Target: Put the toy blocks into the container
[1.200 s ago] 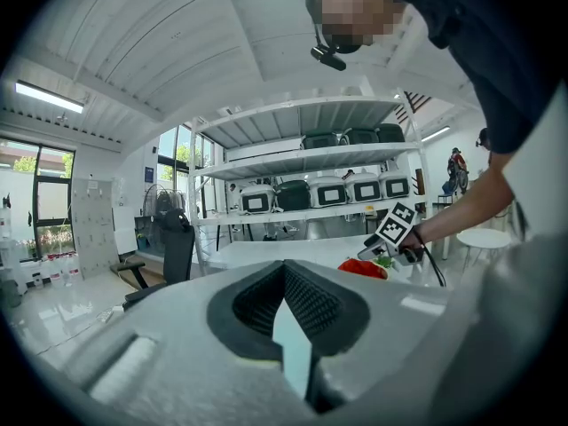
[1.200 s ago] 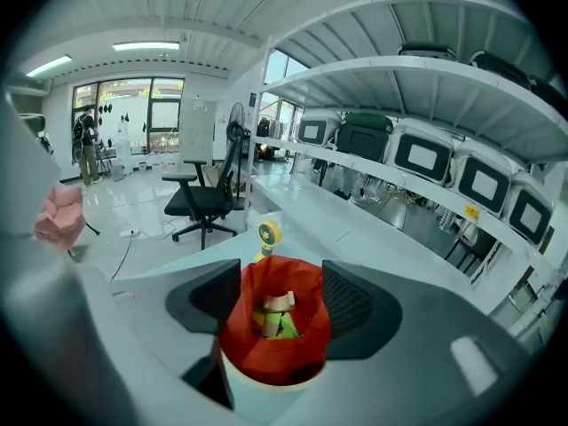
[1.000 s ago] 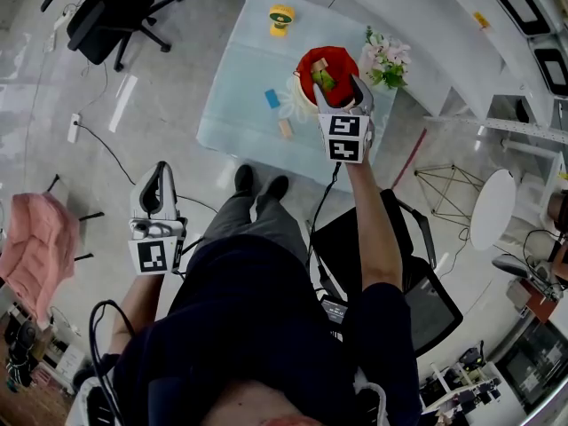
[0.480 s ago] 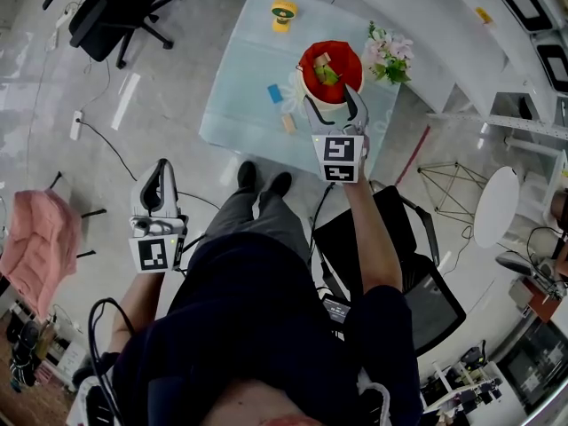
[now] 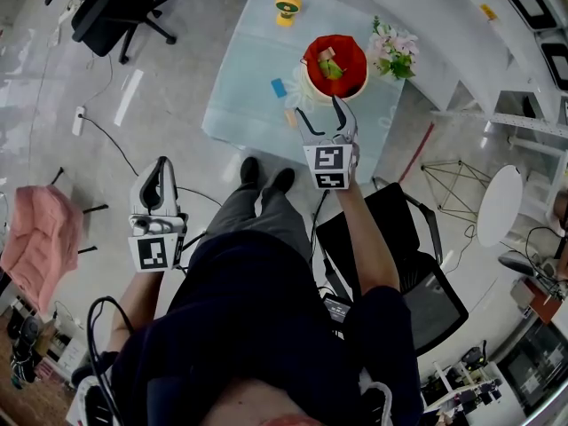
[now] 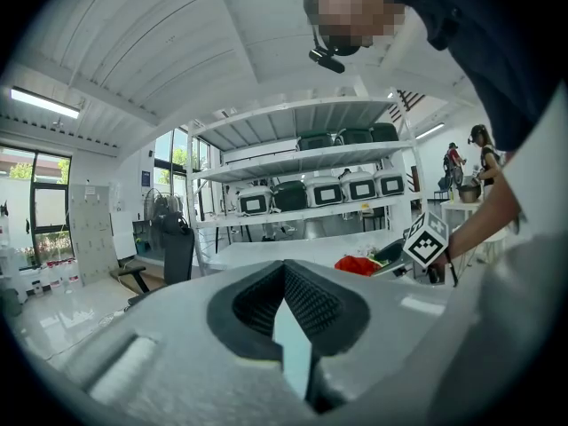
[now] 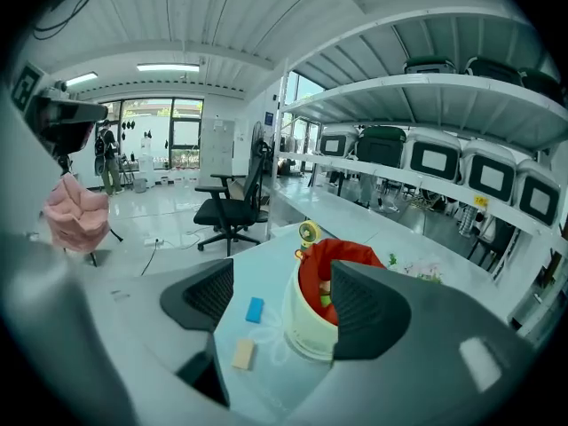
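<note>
A cream container with a red liner (image 5: 335, 65) stands on the pale glass table (image 5: 244, 60), with a few blocks inside it. On the table left of it lie a blue block (image 5: 279, 87) and a tan block (image 5: 290, 118). My right gripper (image 5: 318, 106) hovers over the table's near edge, just short of the container, open and empty. Along its jaws (image 7: 284, 304) I see the container (image 7: 315, 318), the blue block (image 7: 255, 309) and the tan block (image 7: 242, 354). My left gripper (image 5: 159, 165) hangs low at the left, away from the table, shut (image 6: 284, 302) and pointing up.
A small yellow fan (image 5: 286, 7) stands at the table's far edge and a bunch of flowers (image 5: 393, 44) right of the container. A black office chair (image 5: 115, 3) is on the floor at far left, another chair (image 5: 399, 256) beside me, a pink cloth (image 5: 35, 242) at left.
My right gripper has pulled back from above the container toward the table's near edge, its jaws a little wider. The left gripper has stayed put.
</note>
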The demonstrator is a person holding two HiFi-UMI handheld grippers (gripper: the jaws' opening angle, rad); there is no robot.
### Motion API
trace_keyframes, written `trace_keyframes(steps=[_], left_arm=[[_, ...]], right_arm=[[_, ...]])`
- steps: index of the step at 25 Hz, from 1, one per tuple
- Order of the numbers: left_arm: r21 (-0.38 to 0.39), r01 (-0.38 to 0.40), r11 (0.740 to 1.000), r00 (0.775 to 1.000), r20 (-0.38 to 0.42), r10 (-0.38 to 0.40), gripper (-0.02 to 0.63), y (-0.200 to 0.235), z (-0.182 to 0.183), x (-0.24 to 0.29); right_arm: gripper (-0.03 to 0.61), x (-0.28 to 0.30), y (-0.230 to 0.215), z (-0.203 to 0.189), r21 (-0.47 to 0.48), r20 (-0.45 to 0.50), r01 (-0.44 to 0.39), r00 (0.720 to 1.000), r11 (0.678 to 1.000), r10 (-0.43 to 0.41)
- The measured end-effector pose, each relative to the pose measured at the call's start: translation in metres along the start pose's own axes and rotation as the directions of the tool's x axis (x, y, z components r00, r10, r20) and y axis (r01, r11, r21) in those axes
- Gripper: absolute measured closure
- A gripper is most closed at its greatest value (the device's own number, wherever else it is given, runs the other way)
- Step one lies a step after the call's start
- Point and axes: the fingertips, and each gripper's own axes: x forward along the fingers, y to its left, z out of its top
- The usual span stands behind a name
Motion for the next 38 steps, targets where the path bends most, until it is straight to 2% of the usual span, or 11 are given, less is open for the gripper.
trace_keyframes(steps=[3,8,11,16,27,38], left_arm=[[-0.005,-0.003,1.0,1.0,0.023,0.003,0.609,-0.001,0.005,0.0],[0.021,0.0,1.0,1.0,-0.007,0.0,0.609,0.002,-0.007,-0.006],[0.032,0.002,0.999,1.0,0.003,-0.002,0.609,0.003,-0.006,-0.009],[0.023,-0.003,1.0,1.0,-0.009,0.004,0.609,0.004,-0.008,-0.009],[0.011,-0.017,1.0,0.999,-0.032,0.018,0.609,0.007,-0.014,-0.012],[0.05,-0.01,0.999,0.999,-0.039,0.012,0.609,0.013,-0.024,-0.014]], right_arm=[[0.239,0.004,0.007,-0.012,-0.01,-0.028,-0.01,1.0,1.0,0.01],[0.239,0.014,0.021,-0.038,-0.026,-0.073,-0.034,0.997,0.999,0.032],[0.241,0.019,0.029,-0.05,-0.029,-0.092,-0.043,0.995,0.999,0.041],[0.239,0.03,0.038,-0.074,-0.035,-0.15,-0.06,0.987,0.998,0.054],[0.244,0.06,0.056,-0.133,-0.046,-0.294,-0.106,0.952,0.993,0.088],[0.273,0.085,0.065,-0.167,-0.021,-0.388,-0.148,0.913,0.989,0.128]])
